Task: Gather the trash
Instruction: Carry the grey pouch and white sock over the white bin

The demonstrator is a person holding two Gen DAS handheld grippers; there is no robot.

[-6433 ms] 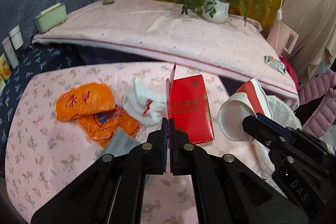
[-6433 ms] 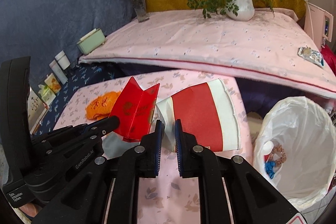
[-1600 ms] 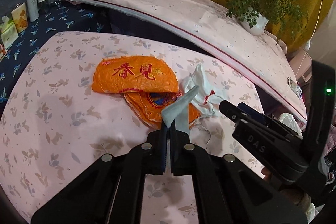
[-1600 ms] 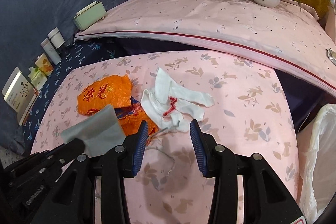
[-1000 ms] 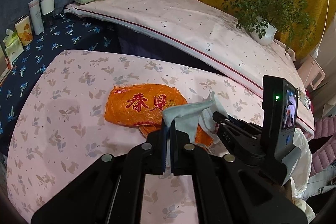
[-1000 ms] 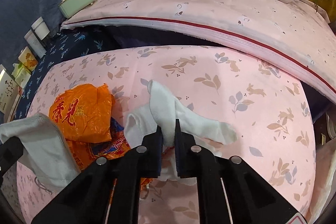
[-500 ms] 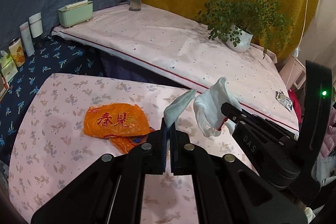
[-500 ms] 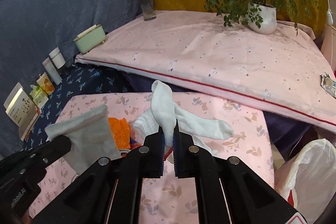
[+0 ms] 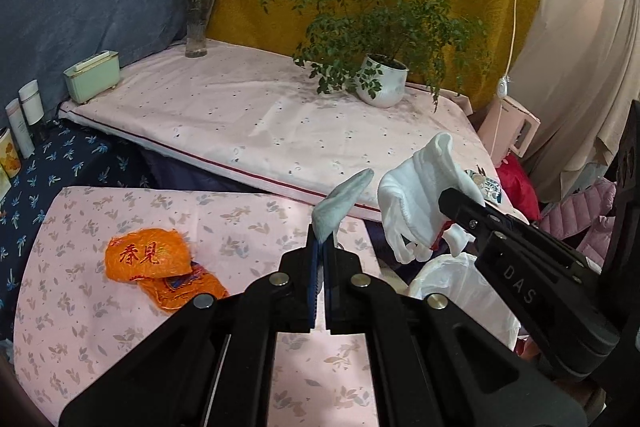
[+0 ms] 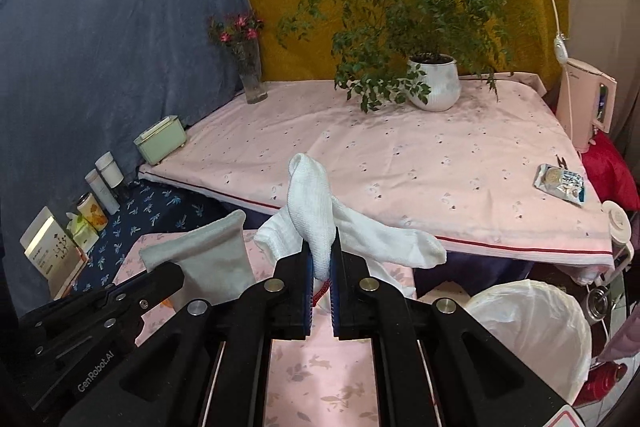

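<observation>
A grey cloth [image 9: 340, 201] is pinched in the left gripper [image 9: 320, 247], white gloves [image 10: 316, 227] in the right gripper [image 10: 321, 255]. The bin [image 10: 532, 331] lies at four o'clock. Both should be carried over its mouth before release; orange bags [image 9: 148, 257] remain at nine o'clock.

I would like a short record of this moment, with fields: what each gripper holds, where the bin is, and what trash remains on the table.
left gripper: shut on grey cloth, lifted off the table
right gripper: shut on white socks, lifted off the table
bin: white bag liner, at the right of the small table
trash on table: orange wrappers
</observation>
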